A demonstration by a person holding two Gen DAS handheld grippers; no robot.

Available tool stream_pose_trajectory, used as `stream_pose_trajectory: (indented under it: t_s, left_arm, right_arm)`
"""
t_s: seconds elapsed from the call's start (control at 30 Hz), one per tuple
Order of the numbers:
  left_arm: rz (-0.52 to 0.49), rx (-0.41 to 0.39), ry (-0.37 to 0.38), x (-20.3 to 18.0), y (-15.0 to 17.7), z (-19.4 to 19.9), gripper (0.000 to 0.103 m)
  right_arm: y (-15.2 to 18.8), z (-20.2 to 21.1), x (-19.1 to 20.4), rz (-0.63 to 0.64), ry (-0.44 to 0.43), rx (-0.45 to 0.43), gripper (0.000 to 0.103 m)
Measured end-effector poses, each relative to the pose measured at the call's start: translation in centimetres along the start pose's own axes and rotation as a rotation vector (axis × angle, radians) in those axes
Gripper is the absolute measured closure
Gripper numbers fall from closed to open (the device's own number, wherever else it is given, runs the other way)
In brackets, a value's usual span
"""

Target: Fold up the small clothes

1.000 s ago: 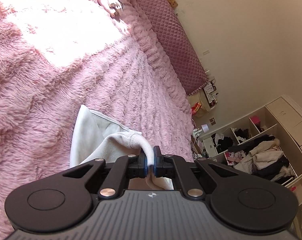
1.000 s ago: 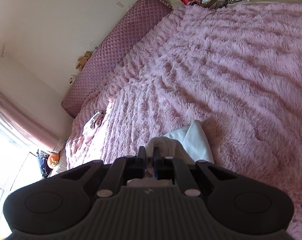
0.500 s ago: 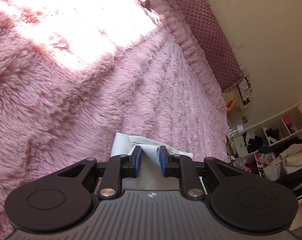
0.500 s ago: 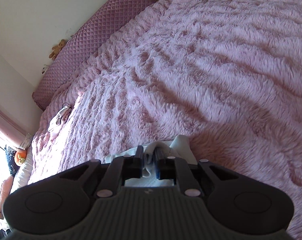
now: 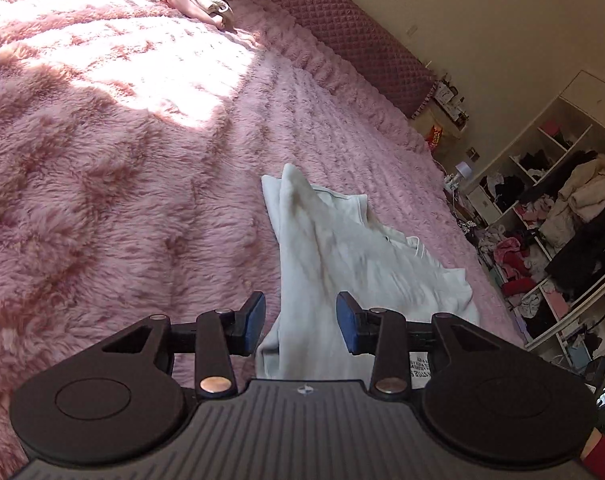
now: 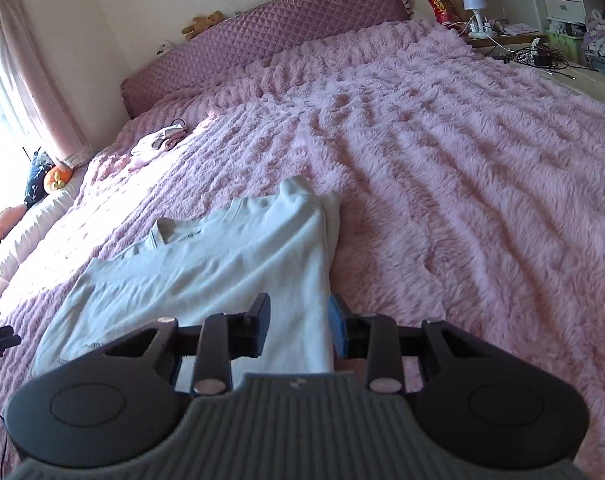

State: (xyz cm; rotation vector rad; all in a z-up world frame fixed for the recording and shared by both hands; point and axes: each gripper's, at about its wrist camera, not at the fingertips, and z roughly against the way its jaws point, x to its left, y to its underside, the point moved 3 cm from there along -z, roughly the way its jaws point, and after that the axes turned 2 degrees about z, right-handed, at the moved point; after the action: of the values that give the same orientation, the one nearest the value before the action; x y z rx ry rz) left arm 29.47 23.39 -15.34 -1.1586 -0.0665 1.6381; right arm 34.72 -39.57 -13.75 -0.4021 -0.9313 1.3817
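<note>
In the left wrist view, our left gripper (image 5: 300,322) hangs just above the near edge of the white garment (image 5: 342,256), its jaws opening and standing partly apart. Cloth lies in the gap, but the blue pads (image 5: 254,316) do not press on it, so we hold nothing here. The garment lies on the pink fluffy blanket (image 5: 122,200), with one side folded over into a long ridge running away from us. Its far corner points toward the quilted headboard (image 5: 342,28). To let go well, we should lift straight off so the pads do not drag that ridge open.

In the right wrist view, our right gripper (image 6: 298,328) sits over the near right edge of the same garment (image 6: 206,272); its jaws are likewise opening, partly apart, with cloth between them and nothing clamped. The collar lies on the garment's far side, toward the headboard (image 6: 270,36). The folded right edge looks straight. We judge the next fold needs both near corners taken evenly, and the left side smoothed first.
</note>
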Motion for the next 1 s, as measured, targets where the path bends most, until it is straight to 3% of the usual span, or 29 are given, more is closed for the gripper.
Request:
stream_pose_trajectory:
  t_s: [0.07, 0.23, 0.5, 0.73, 0.8, 0.83, 0.87, 0.9, 0.93, 1.0]
  left_arm:
    - [0.026, 0.019, 0.016, 0.5, 1.1, 0.1, 0.06]
    - [0.054, 0.042, 0.029, 1.0, 1.7, -1.4, 0.06]
    - [0.066, 0.072, 0.082, 0.8, 1.8, -4.3, 0.06]
    - [0.089, 0.112, 0.078, 1.2, 2.2, -5.7, 0.06]
    - [0.102, 0.1, 0.089, 1.3, 2.3, -5.6, 0.06]
    - [0.091, 0.092, 0.092, 1.2, 2.4, -5.5, 0.06]
    - [0.077, 0.078, 0.089, 1.0, 2.4, -5.3, 0.069]
    - [0.066, 0.06, 0.087, 0.7, 2.4, -5.1, 0.088]
    - [0.062, 0.031, 0.079, 0.4, 2.4, -4.7, 0.098]
    - [0.067, -0.002, 0.094, 0.1, 2.2, -4.0, 0.099]
  right_arm:
    - [2.1, 0.8, 0.1, 0.04, 0.001, 0.035, 0.074]
    - [4.2, 1.2, 0.0, 0.042, 0.009, 0.025, 0.074]
    - [4.3, -1.2, 0.6, 0.03, 0.023, 0.023, 0.069]
    - [4.6, -2.9, -0.1, 0.003, 0.054, 0.054, 0.063]
    - [4.6, -2.9, -0.2, -0.015, 0.039, 0.062, 0.069]
    - [4.6, -2.8, -0.1, -0.015, 0.026, 0.064, 0.088]
    - [4.6, -2.7, 0.0, -0.004, 0.03, 0.064, 0.099]
    - [4.6, -2.6, 0.1, 0.003, 0.03, 0.065, 0.099]
    - [4.5, -2.4, 0.1, 0.007, 0.023, 0.064, 0.1]
    - [4.2, -1.9, 0.1, -0.003, 0.016, 0.058, 0.101]
